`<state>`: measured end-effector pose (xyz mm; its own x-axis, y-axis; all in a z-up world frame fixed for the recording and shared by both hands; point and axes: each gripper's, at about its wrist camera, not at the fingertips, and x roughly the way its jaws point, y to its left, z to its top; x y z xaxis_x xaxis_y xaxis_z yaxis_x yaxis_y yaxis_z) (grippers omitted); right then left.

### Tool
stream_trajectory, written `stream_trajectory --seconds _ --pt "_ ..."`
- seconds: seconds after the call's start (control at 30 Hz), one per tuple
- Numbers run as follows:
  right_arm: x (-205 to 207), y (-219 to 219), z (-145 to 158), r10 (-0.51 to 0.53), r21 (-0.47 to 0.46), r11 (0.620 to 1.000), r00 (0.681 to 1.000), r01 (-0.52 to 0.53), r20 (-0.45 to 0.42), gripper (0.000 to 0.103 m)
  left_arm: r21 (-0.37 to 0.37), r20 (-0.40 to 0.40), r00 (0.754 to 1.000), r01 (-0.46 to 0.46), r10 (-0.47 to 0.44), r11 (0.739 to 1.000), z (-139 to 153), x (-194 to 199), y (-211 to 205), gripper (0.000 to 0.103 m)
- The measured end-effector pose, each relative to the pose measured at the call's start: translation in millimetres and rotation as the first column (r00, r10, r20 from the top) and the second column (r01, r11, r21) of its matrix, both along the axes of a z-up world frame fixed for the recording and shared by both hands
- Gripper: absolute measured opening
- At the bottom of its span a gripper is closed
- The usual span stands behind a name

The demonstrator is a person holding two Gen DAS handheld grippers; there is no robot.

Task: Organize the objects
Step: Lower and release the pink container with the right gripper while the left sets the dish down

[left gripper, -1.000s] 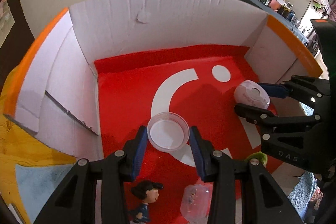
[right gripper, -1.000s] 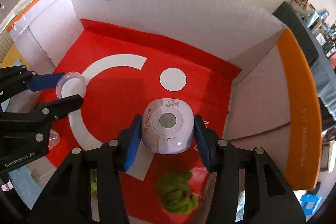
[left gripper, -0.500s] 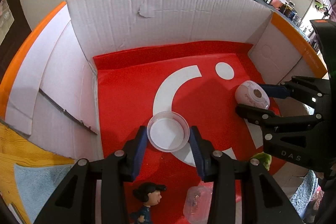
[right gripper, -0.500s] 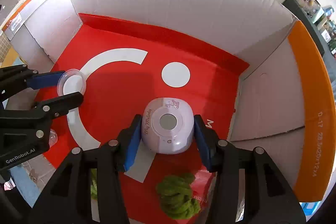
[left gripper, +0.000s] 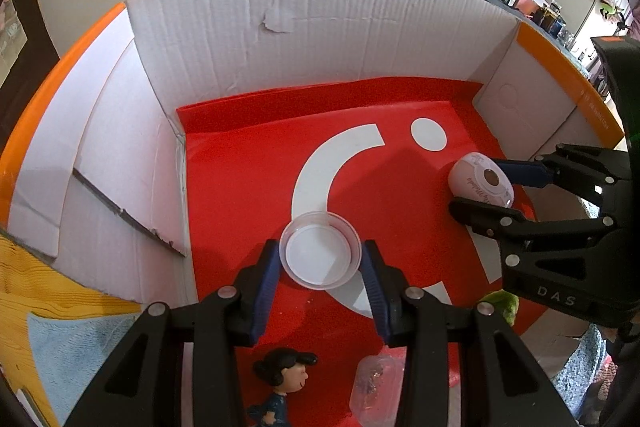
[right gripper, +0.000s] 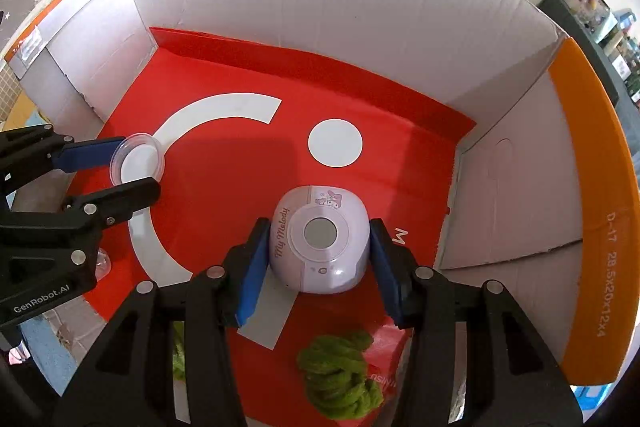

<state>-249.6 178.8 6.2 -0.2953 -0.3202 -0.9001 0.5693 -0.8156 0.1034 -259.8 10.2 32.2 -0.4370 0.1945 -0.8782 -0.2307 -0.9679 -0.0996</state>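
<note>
My left gripper [left gripper: 320, 259] is shut on a clear round plastic lid [left gripper: 320, 250], held above the red floor of a cardboard box [left gripper: 320, 27]. The same lid [right gripper: 137, 159] shows at the left of the right wrist view, between the left gripper's pads. My right gripper [right gripper: 318, 241] is shut on a rounded lilac My Melody case [right gripper: 320, 241], its blue pads pressing both sides. That case [left gripper: 480, 185] appears at the right of the left wrist view, near the box's right wall.
The box has white walls with orange flaps [right gripper: 592, 187] and a red liner [right gripper: 240, 167]. A black-haired figurine [left gripper: 284, 375] and a clear plastic container [left gripper: 374, 387] lie below the left gripper. A green fuzzy bundle [right gripper: 340, 375] lies under the right gripper.
Both views show a little more of the box's far wall than a second ago; the lid and the case stay held in the same grips.
</note>
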Motion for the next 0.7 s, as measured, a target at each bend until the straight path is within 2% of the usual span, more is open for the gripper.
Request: stream_trajectory --seconds 0.37,0.5,0.6,0.7 --pt "3.8 0.7 -0.1 0.002 -0.007 1.0 1.0 -0.002 0.001 0.048 0.014 0.005 1.0 0.005 -0.005 1.0 1.8 -0.4 -4.6 0.043" --pt "6.8 0.1 -0.4 0.01 -0.012 1.0 1.0 -0.01 0.002 0.053 0.024 0.008 1.0 0.006 -0.006 1.0 3.2 0.2 -5.4 0.043" --pt "9.3 -0.7 0.0 0.01 -0.009 1.0 1.0 -0.01 -0.005 0.053 0.031 0.006 1.0 0.004 -0.004 1.0 4.7 1.2 -6.2 0.043" --pt "10.8 -0.7 0.6 0.007 -0.01 1.0 1.0 -0.007 -0.006 0.053 0.04 0.008 1.0 0.006 -0.006 0.999 5.4 2.0 -6.7 0.047"
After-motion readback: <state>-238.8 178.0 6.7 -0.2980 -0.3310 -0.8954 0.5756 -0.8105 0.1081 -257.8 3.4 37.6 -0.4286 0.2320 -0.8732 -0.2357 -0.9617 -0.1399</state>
